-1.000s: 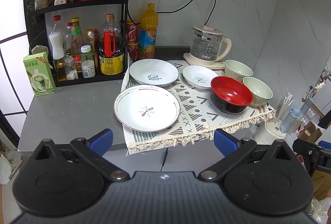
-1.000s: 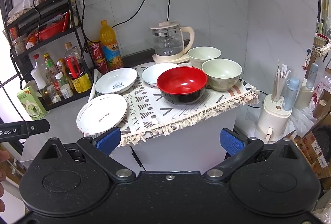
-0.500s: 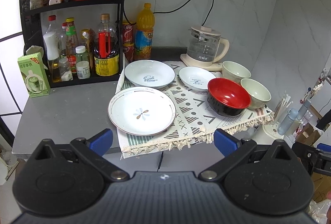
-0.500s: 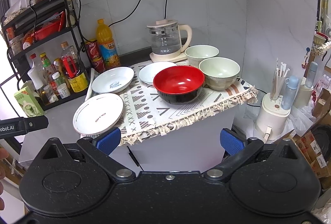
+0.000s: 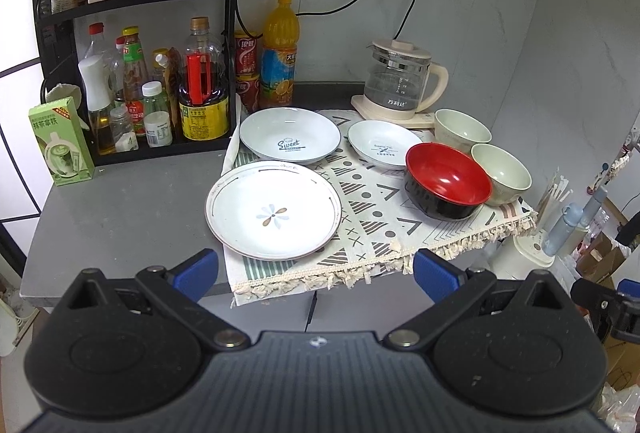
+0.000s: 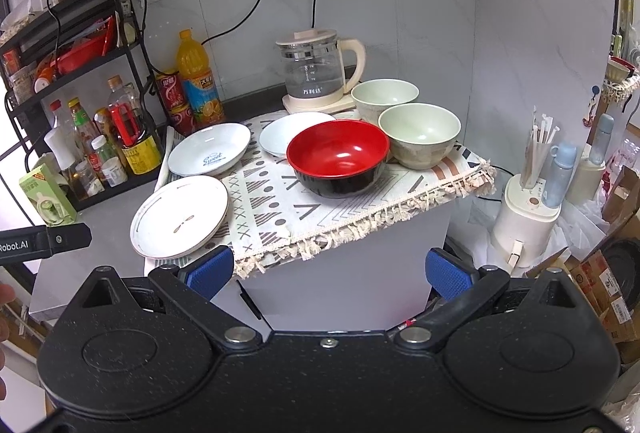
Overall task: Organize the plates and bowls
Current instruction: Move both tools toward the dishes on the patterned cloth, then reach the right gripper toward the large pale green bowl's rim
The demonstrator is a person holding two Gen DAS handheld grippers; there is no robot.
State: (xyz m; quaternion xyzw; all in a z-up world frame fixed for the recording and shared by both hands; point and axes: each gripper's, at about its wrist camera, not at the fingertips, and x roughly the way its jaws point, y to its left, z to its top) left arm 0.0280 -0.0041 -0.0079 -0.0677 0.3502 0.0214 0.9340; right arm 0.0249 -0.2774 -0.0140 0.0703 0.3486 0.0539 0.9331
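On a patterned cloth lie a large flower plate, a white "Sweet" dish and a smaller white dish. To their right stand a red and black bowl and two pale green bowls. My left gripper hangs open before the counter edge, nearest the flower plate. My right gripper is open too, below the cloth's fringe, facing the red bowl, the flower plate and the green bowls. Neither holds anything.
A black rack of bottles and jars stands at the back left, with a green carton beside it. An orange drink bottle and a glass kettle sit by the wall. A white appliance with straws stands right of the counter.
Both views have shifted slightly: the dishes have drifted a little in frame as both grippers moved. Both grippers stay open and no dish has moved.
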